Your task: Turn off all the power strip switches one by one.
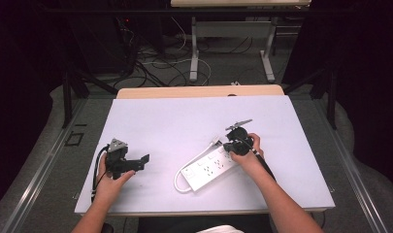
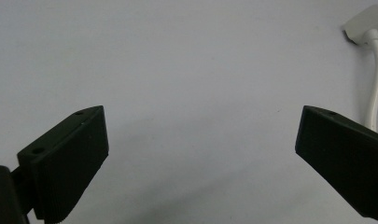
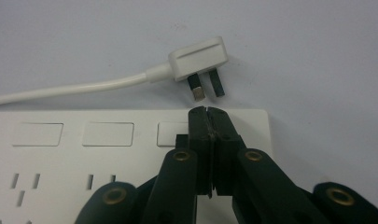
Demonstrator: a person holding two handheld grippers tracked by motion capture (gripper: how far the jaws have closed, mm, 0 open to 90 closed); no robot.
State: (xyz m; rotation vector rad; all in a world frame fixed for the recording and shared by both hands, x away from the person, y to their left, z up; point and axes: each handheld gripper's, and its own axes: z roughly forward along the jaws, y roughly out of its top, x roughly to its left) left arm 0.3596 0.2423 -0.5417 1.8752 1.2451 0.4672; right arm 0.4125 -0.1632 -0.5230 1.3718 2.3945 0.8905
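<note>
A white power strip [image 1: 209, 167] lies slanted on the pale mat, right of centre. Its white cable [image 1: 176, 181] loops from the near-left end and runs back to a white three-pin plug [image 1: 215, 141] lying loose on the mat by the strip's far end. My right gripper [image 1: 227, 147] is shut with nothing between the jaws. In the right gripper view its tips [image 3: 206, 112] rest over the end of the strip [image 3: 84, 154], beside the last switch [image 3: 170, 133] and just short of the plug [image 3: 198, 60]. My left gripper [image 1: 138, 164] sits wide open [image 2: 200, 140] over bare mat to the left.
The mat [image 1: 174, 121] covers a wooden table [image 1: 199, 91], with its front edge close to the person's arms. In the left gripper view, the plug [image 2: 364, 28] and cable [image 2: 375, 84] show at the far right. Behind the table, floor cables and another table's legs [image 1: 194, 53] stand.
</note>
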